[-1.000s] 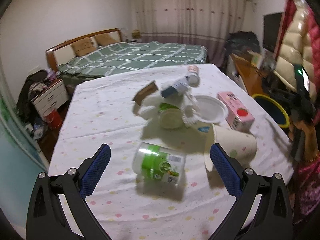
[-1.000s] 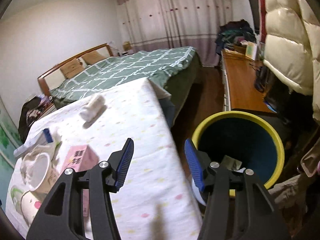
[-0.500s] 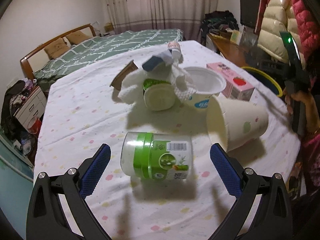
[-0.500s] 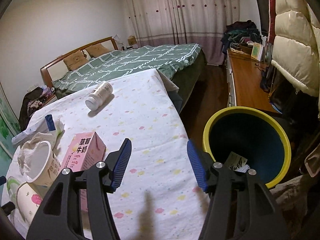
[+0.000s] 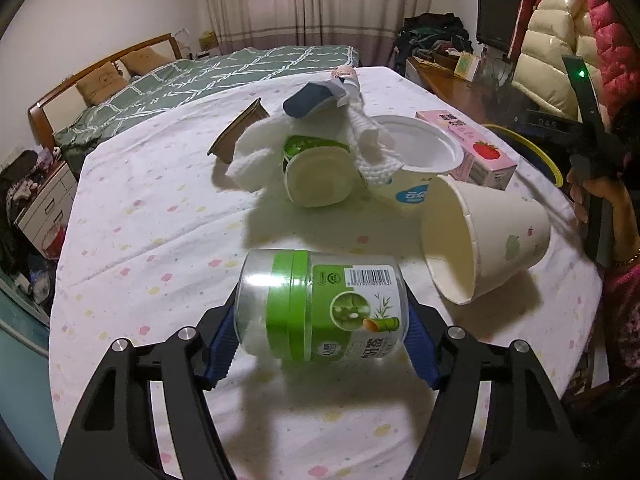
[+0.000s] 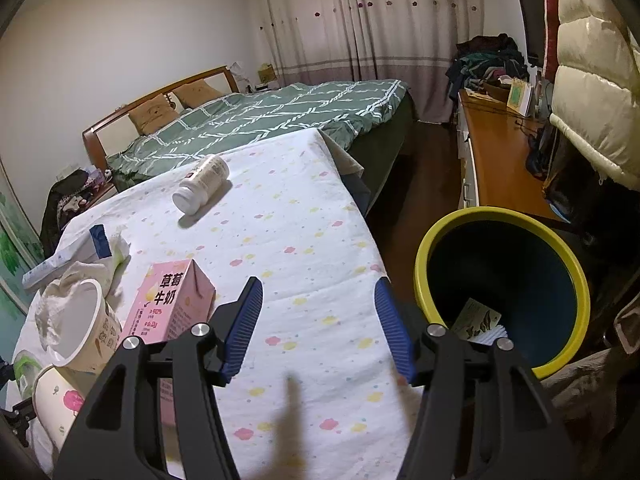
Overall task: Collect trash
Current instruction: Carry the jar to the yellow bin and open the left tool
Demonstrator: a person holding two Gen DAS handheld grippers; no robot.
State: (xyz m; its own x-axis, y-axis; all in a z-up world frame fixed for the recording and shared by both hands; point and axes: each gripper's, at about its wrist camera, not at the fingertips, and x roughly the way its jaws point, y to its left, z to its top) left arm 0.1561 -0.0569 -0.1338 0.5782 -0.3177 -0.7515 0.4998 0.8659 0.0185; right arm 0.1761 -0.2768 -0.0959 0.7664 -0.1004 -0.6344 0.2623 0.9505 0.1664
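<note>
While your left gripper [image 5: 320, 340] closes its jaws, a clear plastic jar [image 5: 320, 306] with a green label lies on its side between the blue pads [image 5: 222, 344], both touching its ends. Its label shows a barcode and a bamboo picture; the print is too small to read. Your right gripper [image 6: 318, 324] stands half open, holding nothing, above the flowered tablecloth [image 6: 288, 240]. Beside it, the pink carton [image 6: 170, 302] reads 草莓牛奶. On the floor to the right sits the yellow-rimmed bin [image 6: 500, 216].
</note>
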